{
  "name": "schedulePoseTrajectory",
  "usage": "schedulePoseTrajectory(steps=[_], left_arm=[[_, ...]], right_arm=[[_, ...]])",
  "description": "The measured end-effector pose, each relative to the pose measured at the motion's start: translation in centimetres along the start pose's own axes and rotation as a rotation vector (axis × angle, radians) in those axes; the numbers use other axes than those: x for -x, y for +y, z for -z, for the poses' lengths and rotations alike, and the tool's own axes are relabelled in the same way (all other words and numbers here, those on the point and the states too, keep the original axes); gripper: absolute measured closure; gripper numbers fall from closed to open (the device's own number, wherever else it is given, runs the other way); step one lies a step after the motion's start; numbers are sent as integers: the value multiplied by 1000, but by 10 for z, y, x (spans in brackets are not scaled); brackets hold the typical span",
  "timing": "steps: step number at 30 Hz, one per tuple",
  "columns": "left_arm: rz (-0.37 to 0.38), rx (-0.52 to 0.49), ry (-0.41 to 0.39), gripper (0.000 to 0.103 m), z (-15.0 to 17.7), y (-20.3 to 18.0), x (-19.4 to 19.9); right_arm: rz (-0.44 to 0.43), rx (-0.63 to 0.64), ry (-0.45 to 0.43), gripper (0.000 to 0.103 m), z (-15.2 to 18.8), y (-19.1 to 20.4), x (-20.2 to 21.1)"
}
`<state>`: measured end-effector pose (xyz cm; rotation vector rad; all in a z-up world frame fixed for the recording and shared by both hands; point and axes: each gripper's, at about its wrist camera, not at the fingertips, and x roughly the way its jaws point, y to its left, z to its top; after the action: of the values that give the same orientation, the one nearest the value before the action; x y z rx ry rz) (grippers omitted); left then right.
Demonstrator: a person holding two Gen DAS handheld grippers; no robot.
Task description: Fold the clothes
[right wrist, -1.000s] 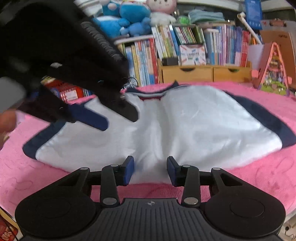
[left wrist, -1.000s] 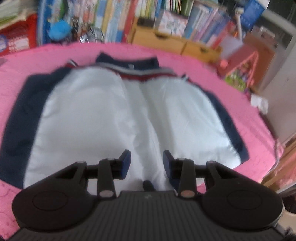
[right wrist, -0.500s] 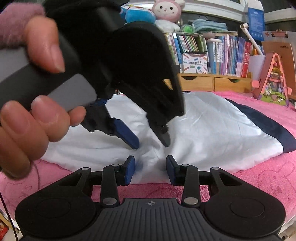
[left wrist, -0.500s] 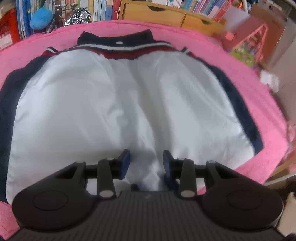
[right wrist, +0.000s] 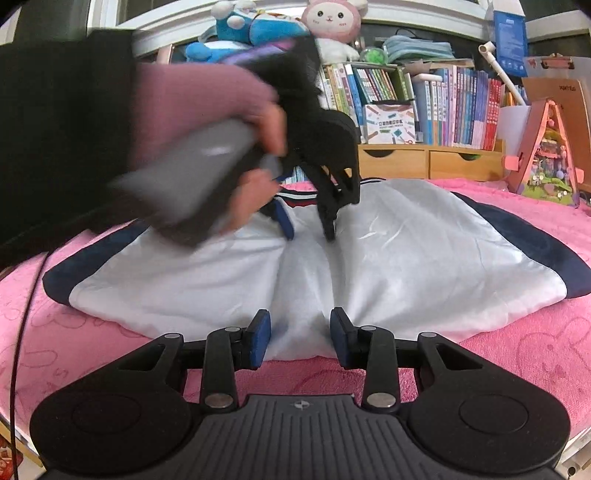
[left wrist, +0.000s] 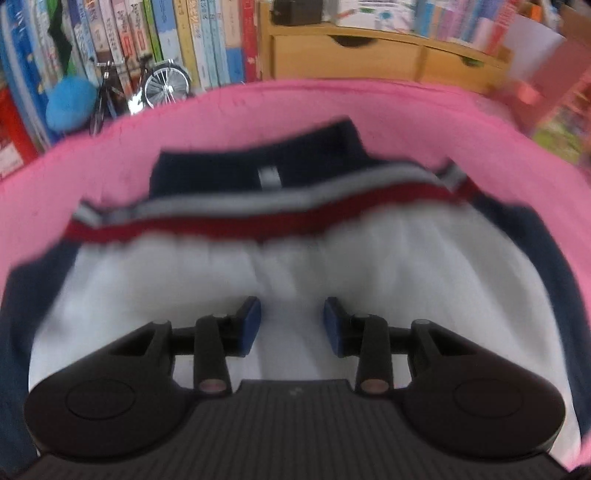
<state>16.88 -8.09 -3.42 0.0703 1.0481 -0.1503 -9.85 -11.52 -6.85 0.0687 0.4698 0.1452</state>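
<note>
The white shorts (right wrist: 388,258) lie flat and spread out on the pink blanket (right wrist: 517,350), waistband toward the bookshelf, leg hems toward the near edge. Navy panels run down both outer sides, and the waistband (left wrist: 258,218) carries red, white and navy stripes with a small white tag at its middle. A soft crease runs down the centre seam between the two legs.

The left gripper (right wrist: 310,230) hangs tilted steeply down over the upper middle of the shorts, just short of the waistband; its fingers (right wrist: 286,223) stand apart with nothing between them, and their tips look close to the cloth, though I cannot tell whether they touch it. A hand (right wrist: 255,177) in a mauve knitted cuff and dark sleeve holds its grey handle, all of it blurred.

The right gripper (right wrist: 300,341) sits low at the near hem, at the crotch seam. Its fingers are apart too, with no cloth between them; the white fabric lies just beyond the tips.

Behind the blanket stand a low wooden drawer unit (right wrist: 428,162), rows of books (right wrist: 469,107), plush toys (right wrist: 334,22) on top, a small model bicycle (left wrist: 147,88) and a pink toy house (right wrist: 546,155) off to the right.
</note>
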Motion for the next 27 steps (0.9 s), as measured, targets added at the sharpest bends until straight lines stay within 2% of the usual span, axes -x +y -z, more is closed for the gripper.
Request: schedulePoseTrajectory(steps=[3, 9, 13, 16, 21, 25, 27], left_arm=[[2, 79, 26, 69, -24, 12, -12], [-32, 35, -35, 66, -28, 7, -21], [-62, 22, -7, 66, -50, 4, -26], [-60, 47, -42, 68, -50, 10, 2], [22, -65, -45, 68, -6, 5, 64], [76, -118, 19, 68, 41, -3, 88], [105, -105, 58, 68, 62, -4, 92]], right_arm=[[-15, 6, 0, 67, 1, -1, 1], [-34, 22, 1, 67, 2, -4, 2], [-45, 36, 14, 67, -2, -5, 1], [-64, 39, 32, 67, -5, -9, 0], [-55, 24, 42, 66, -6, -7, -1], [-43, -13, 61, 66, -10, -7, -2], [-40, -38, 72, 66, -12, -8, -3]])
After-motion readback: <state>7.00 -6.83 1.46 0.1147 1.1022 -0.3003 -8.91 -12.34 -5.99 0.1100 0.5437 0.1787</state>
